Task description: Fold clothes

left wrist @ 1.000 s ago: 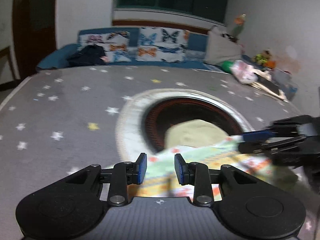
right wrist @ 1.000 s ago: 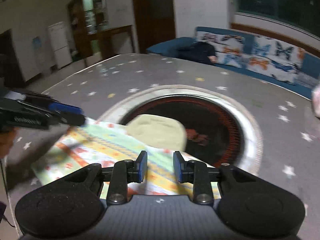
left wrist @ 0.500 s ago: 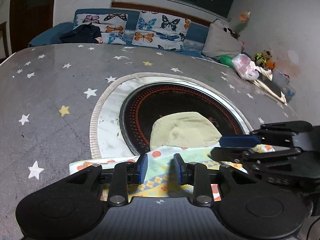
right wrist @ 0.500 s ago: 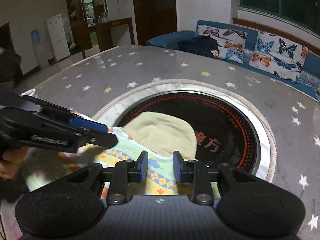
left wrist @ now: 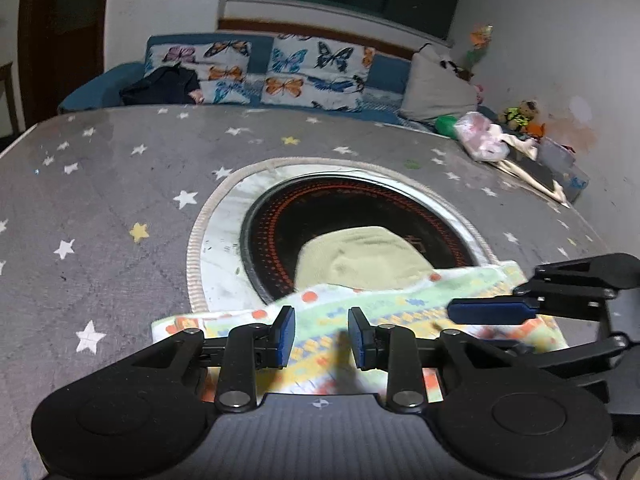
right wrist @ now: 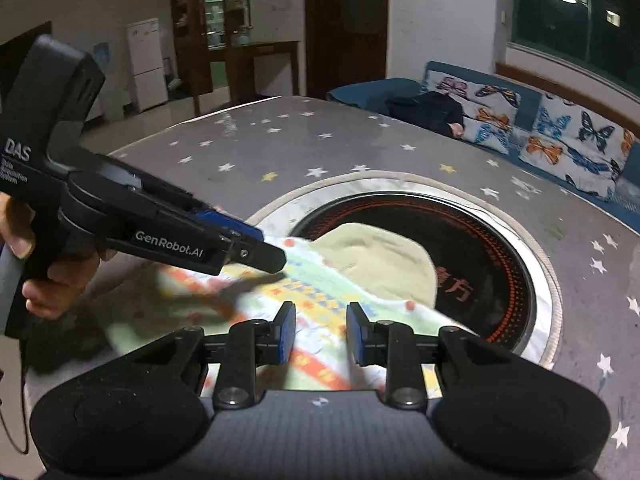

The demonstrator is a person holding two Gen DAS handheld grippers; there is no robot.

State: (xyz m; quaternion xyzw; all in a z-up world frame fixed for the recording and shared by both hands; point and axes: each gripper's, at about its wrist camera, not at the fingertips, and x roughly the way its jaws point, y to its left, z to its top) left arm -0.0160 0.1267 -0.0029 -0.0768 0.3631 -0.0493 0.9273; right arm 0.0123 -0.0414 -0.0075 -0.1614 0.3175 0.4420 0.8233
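Fingers of the left gripper (left wrist: 321, 336) fill the bottom centre of the left wrist view, standing partly apart with bare air between the blue pads and nothing clenched. Fingers of the right gripper (right wrist: 320, 333) sit the same way at the bottom centre of the right wrist view, released and grasping nothing. Just beyond both pairs lies the task's thing, a patterned cloth (left wrist: 372, 312) in pale green, yellow and orange, spread flat on the bench (left wrist: 100, 200). In the left wrist view it runs across the lower middle of the frame, with the right gripper reaching in over its right-hand end from the right edge. In the right wrist view the left gripper, held in a hand (right wrist: 56, 276), comes in from the left edge over the cloth's far corner; whether it touches the fabric cannot be told, as that part is blurred.

It looks thin, light and limp, so it should drape and slide easily on the bench cover; I judge a corner or hem the best place to pinch, one for each gripper, keeping the edge taut between them while folding.

Past the patterned cloth, a pale green cloth (left wrist: 360, 260) lies partly under its far edge, resting on the round black hotplate (left wrist: 320, 208) set in the middle of the star-printed bench cover. Further back, at the top of the frame, stands a blue sofa with butterfly cushions (left wrist: 312, 68).
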